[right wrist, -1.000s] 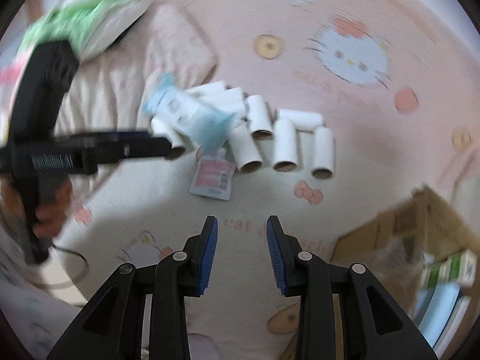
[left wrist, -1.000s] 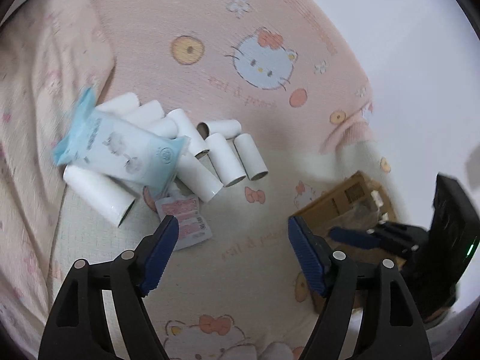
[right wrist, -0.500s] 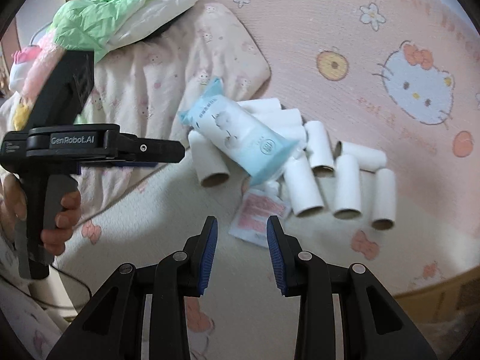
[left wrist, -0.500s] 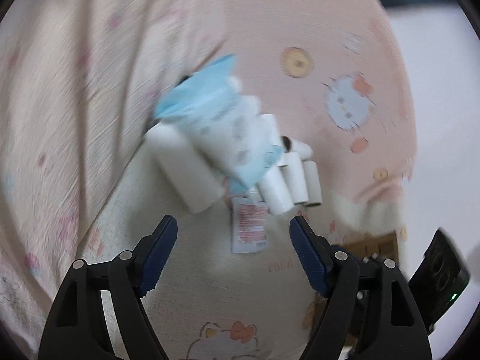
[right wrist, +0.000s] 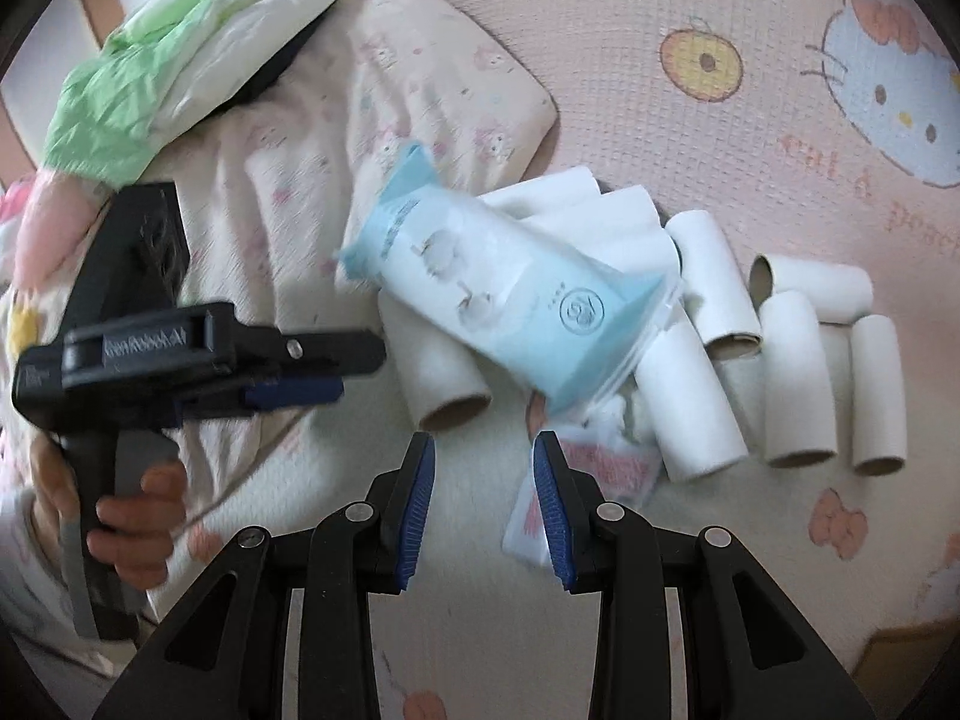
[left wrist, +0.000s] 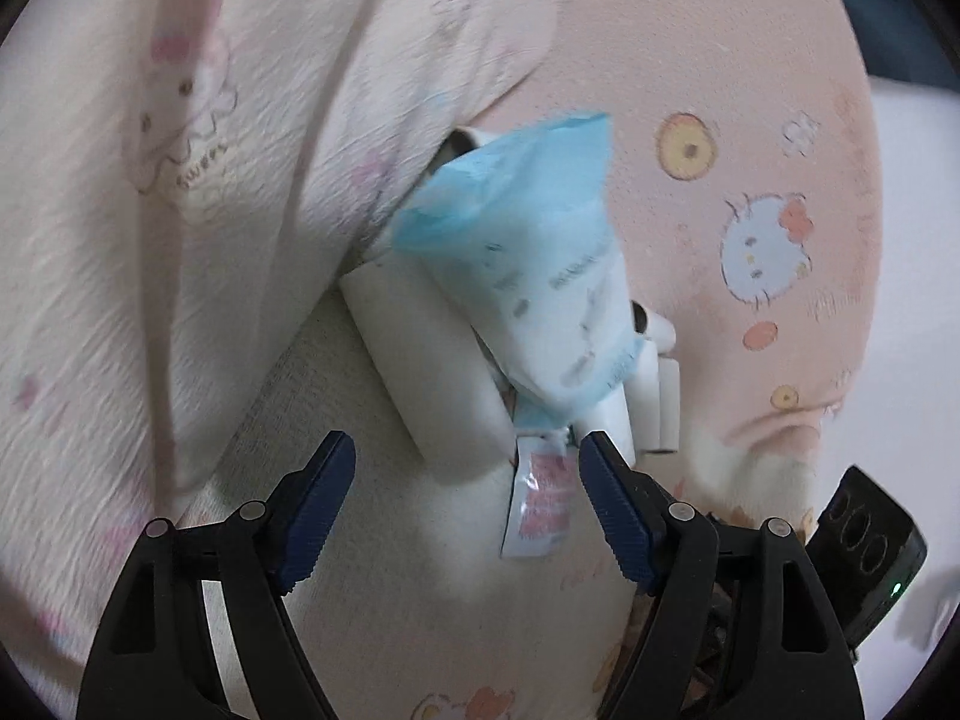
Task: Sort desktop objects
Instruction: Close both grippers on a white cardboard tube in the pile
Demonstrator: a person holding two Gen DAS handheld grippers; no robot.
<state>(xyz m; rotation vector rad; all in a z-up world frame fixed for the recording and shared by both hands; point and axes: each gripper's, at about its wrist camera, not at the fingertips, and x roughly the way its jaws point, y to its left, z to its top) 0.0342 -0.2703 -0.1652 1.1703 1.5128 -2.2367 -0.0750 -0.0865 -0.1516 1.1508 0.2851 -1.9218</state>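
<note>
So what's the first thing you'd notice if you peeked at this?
The blue and white tissue pack jumps out first, lying slanted on top of a heap of white cardboard tubes in the middle of the pink cat-print blanket. A small pink and white sachet lies just in front of the heap. At the left of the right wrist view, a hand holds the left gripper near the tubes.

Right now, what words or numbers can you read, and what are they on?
"sweet": small dark letters on the pillow, blurred, so only likely.
Blue tissue pack: round logo and small print, too blurred to read.
Pink sachet: print too blurred.
Left tongs: raised label on the body, too blurred.
Blanket: pink letters, tilted and not readable.
</note>
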